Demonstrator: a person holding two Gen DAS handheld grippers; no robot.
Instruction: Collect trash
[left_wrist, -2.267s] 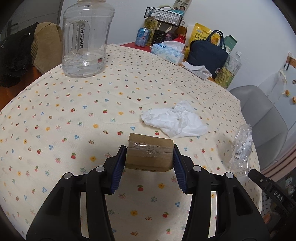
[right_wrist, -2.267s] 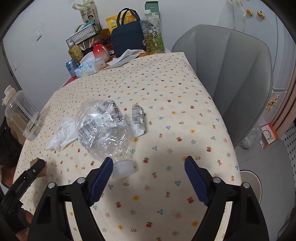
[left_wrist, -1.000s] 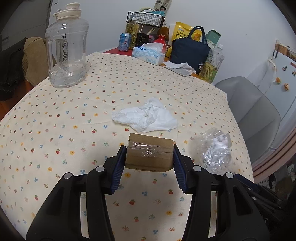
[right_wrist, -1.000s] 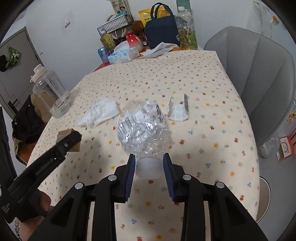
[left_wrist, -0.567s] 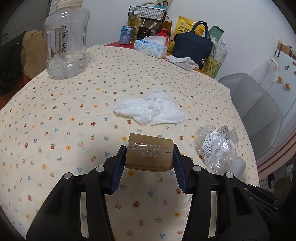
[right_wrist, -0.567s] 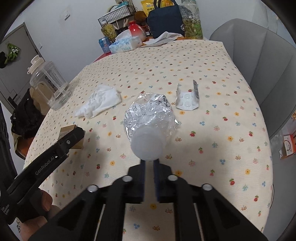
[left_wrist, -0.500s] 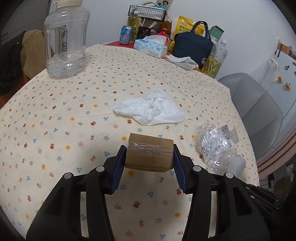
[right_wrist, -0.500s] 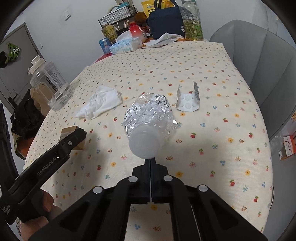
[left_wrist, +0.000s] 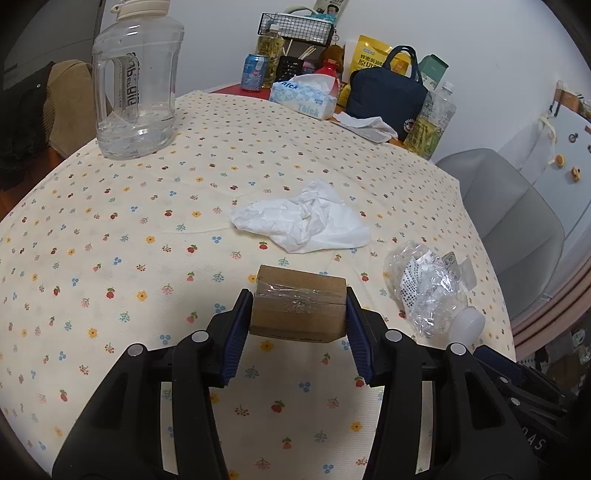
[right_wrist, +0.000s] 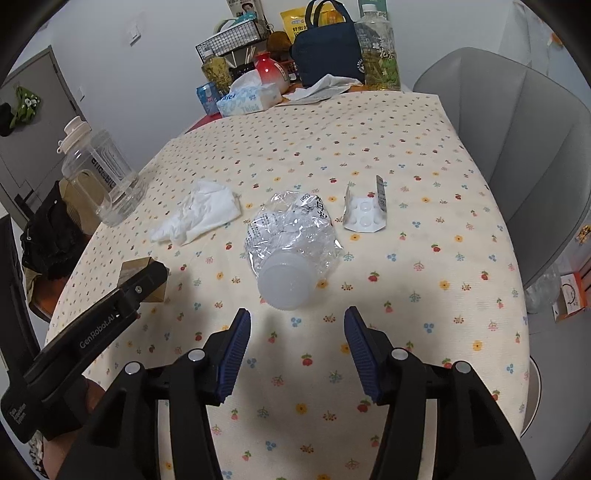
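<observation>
My left gripper (left_wrist: 299, 314) is shut on a small brown cardboard box (left_wrist: 298, 309) sealed with clear tape, held above the flowered tablecloth; it also shows at the left of the right wrist view (right_wrist: 142, 277). A crushed clear plastic bottle (right_wrist: 291, 236) with a white cap (right_wrist: 284, 284) lies on the table, also seen in the left wrist view (left_wrist: 428, 291). My right gripper (right_wrist: 297, 332) is open, just behind the cap, not touching it. A crumpled white tissue (left_wrist: 303, 221) lies mid-table. An empty blister pack (right_wrist: 365, 210) lies right of the bottle.
A large clear water jug (left_wrist: 135, 81) stands at the far left. A tissue box (left_wrist: 303, 98), a navy bag (left_wrist: 386, 99), a drink bottle (right_wrist: 380, 48), a can (left_wrist: 254, 72) and a wire basket (left_wrist: 297, 24) crowd the far edge. A grey chair (right_wrist: 517, 122) stands right of the table.
My right gripper shut near the bottle's cap without holding it, then opened again and sits just behind the cap. The left gripper keeps the box and has shifted little.
</observation>
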